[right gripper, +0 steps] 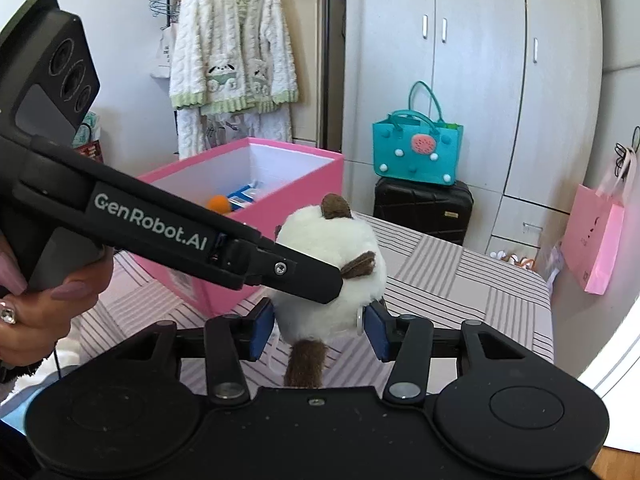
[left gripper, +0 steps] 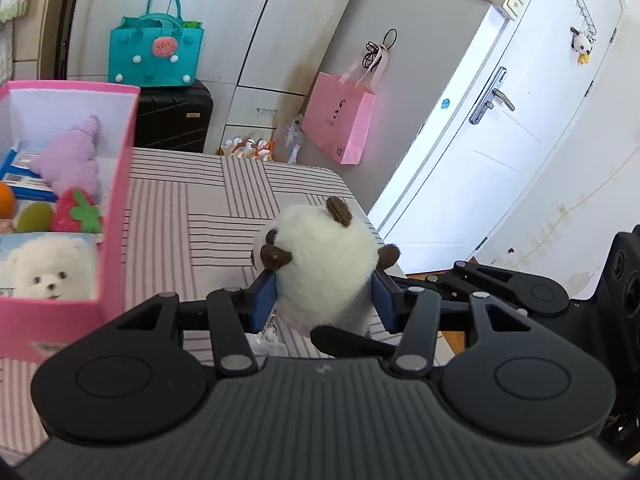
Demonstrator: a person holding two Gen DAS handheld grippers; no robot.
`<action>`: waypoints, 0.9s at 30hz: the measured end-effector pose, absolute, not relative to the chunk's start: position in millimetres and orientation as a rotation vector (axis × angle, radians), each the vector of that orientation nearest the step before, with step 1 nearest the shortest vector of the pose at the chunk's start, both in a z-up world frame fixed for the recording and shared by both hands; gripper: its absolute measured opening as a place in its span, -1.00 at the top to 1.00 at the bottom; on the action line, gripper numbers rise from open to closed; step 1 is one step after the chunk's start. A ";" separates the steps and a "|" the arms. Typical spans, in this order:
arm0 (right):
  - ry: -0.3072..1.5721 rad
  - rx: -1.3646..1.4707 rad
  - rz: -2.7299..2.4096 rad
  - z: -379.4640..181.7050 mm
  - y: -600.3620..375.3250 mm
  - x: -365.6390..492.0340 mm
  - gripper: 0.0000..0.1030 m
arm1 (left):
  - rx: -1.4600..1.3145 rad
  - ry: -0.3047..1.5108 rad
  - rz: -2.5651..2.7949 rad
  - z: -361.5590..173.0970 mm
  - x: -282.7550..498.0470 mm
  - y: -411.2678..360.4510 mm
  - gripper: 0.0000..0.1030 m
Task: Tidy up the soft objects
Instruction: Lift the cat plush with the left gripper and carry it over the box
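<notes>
A white plush toy (left gripper: 324,256) with brown ears and tail hangs above the striped table cloth (left gripper: 192,208). My left gripper (left gripper: 324,300) is shut on it, blue pads pressed into its sides. In the right wrist view the same plush toy (right gripper: 320,240) sits between the pads of my right gripper (right gripper: 320,330), which also press on its lower body. One left finger (right gripper: 280,268) crosses in front of it. The pink box (left gripper: 120,184) stands open to the left, holding a purple plush (left gripper: 72,160), a strawberry toy (left gripper: 76,210) and other small items.
A teal bag (right gripper: 416,152) sits on a black suitcase (right gripper: 424,208) behind the table. A pink paper bag (left gripper: 340,120) hangs on the wardrobe beside a white door (left gripper: 520,128). A fluffy robe (right gripper: 232,48) hangs behind the box. The table's rounded far corner (right gripper: 540,280) lies right.
</notes>
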State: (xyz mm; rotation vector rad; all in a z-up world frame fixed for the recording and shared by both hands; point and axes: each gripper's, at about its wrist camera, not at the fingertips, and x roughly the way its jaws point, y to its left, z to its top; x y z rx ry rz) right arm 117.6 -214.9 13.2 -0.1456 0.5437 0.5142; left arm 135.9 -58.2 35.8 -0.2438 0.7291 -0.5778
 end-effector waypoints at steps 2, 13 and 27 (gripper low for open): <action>0.537 -0.159 0.525 17.5 -205.8 111.6 -0.07 | -0.239 0.725 -0.571 39.7 128.9 -49.7 0.03; 0.469 -0.153 0.630 44.1 -165.4 93.3 -0.07 | -0.239 0.656 -0.486 70.1 96.1 -1.8 0.03; 0.393 -0.145 0.783 65.4 -120.2 132.5 -0.03 | -0.206 0.545 -0.373 96.4 91.9 53.1 0.03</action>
